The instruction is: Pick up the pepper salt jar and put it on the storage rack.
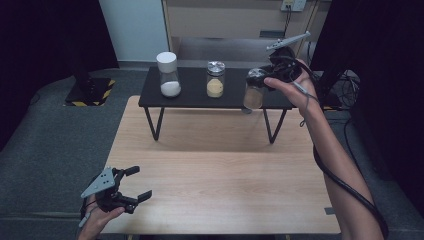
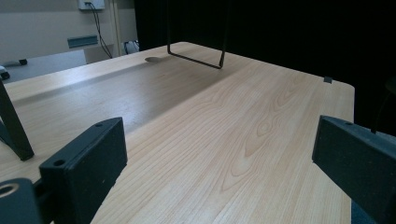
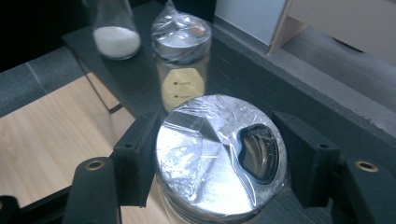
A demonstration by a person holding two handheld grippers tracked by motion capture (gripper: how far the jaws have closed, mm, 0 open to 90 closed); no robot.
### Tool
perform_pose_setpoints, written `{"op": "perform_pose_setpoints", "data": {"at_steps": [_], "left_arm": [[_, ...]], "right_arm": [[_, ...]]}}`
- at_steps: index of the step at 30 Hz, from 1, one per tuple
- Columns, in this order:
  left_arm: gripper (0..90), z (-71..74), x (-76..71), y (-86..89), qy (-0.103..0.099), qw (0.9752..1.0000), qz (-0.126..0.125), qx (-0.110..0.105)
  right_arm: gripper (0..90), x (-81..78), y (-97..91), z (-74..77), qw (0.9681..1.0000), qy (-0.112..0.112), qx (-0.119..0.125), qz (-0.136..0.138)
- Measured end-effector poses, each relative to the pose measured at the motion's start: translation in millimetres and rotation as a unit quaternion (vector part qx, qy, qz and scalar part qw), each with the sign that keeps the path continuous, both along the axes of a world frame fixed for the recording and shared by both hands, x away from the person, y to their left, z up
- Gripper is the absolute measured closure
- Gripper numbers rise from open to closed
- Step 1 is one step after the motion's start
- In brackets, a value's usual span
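My right gripper (image 1: 256,82) is shut on a glass jar (image 1: 253,95) of pale brown powder at the front right of the low black shelf (image 1: 190,97). In the right gripper view, both black pads press the sides of the jar's silver lid (image 3: 210,154), which is wrapped in clear film and has a dark opening. The jar hangs over the shelf's front edge. My left gripper (image 1: 141,182) rests open near the wooden table's (image 1: 225,175) front left corner. In the left gripper view its jaws (image 2: 219,154) stand wide with nothing between them.
Two more jars stand on the shelf: one with a white lid and white powder (image 1: 169,75) at the left, and one with a silver lid and yellow powder (image 1: 215,80) in the middle. The shelf's wire legs (image 1: 152,122) stand on the table.
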State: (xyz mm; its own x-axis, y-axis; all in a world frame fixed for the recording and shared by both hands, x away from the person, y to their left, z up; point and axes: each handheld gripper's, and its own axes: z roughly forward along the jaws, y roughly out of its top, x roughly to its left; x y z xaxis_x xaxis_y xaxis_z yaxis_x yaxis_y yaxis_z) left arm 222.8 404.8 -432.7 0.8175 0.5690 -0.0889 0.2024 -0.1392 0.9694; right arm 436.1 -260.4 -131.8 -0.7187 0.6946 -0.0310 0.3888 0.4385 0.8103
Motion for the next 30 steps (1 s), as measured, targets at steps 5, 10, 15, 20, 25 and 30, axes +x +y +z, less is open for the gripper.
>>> {"op": "perform_pose_setpoints", "data": {"at_steps": [5,10,15,20,25,30], "left_arm": [[2.0,-0.2,0.0,0.2,0.001,1.0000,0.001,-0.001],[2.0,-0.4,0.4,0.6,0.001,1.0000,0.000,-0.001],[2.0,-0.9,1.0,1.1,0.002,1.0000,0.000,-0.003],[2.0,-1.6,1.2,1.4,0.003,1.0000,0.001,-0.005],[2.0,-2.2,1.3,1.8,0.004,1.0000,0.003,-0.007],[2.0,-2.4,1.8,2.1,0.005,1.0000,0.002,-0.008]], "right_arm": [[35.6,4.8,4.2,-0.3,0.9998,-0.007,-0.001,-0.019],[35.6,8.7,9.2,-1.1,0.9991,-0.013,-0.002,-0.040],[35.6,14.4,12.2,-1.9,0.9980,-0.015,-0.002,-0.061],[35.6,20.0,11.1,-7.0,0.9966,-0.016,0.004,-0.081],[35.6,26.1,11.6,-9.2,0.9952,-0.021,-0.005,-0.096],[35.6,30.8,14.0,-11.1,0.9939,-0.022,-0.013,-0.107]]}}
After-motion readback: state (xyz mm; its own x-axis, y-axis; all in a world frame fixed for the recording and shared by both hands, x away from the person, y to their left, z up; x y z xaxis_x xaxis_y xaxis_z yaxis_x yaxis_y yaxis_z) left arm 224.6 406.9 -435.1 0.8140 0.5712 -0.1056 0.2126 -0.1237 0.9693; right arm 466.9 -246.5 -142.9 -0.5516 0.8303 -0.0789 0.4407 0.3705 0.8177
